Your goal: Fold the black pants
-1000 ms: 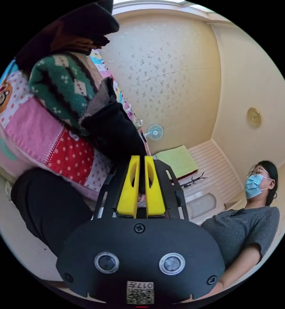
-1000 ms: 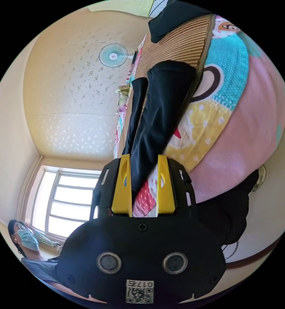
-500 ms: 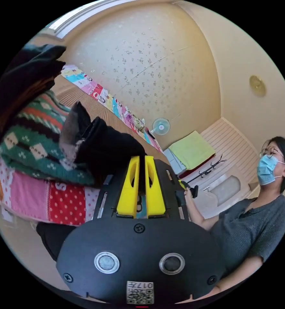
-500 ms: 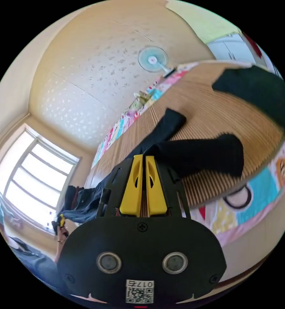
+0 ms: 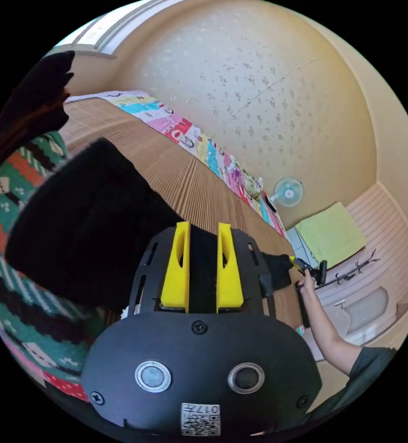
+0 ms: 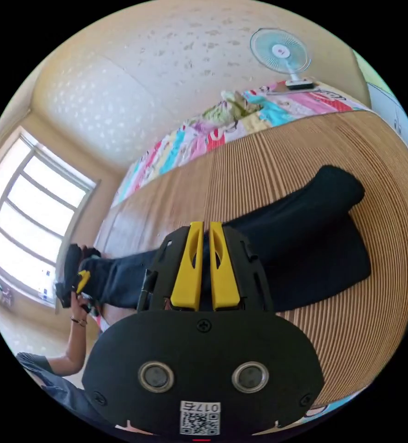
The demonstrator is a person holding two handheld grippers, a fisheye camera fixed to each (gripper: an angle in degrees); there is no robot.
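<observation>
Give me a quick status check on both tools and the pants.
Left tool open around pants. Right tool shut on pants. Pants stretched over bamboo mat. Patterned sweater beside left end.

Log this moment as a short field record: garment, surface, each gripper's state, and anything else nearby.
garment: black pants, stretched across the mat, partly folded over
surface: ribbed straw mat on a bed with a patchwork sheet
left gripper: jaws apart, black cloth between them; grip unclear
right gripper: jaws nearly closed on the pants
nearby: patterned knit sweater beside the pants; fan at the bed's far end
</observation>
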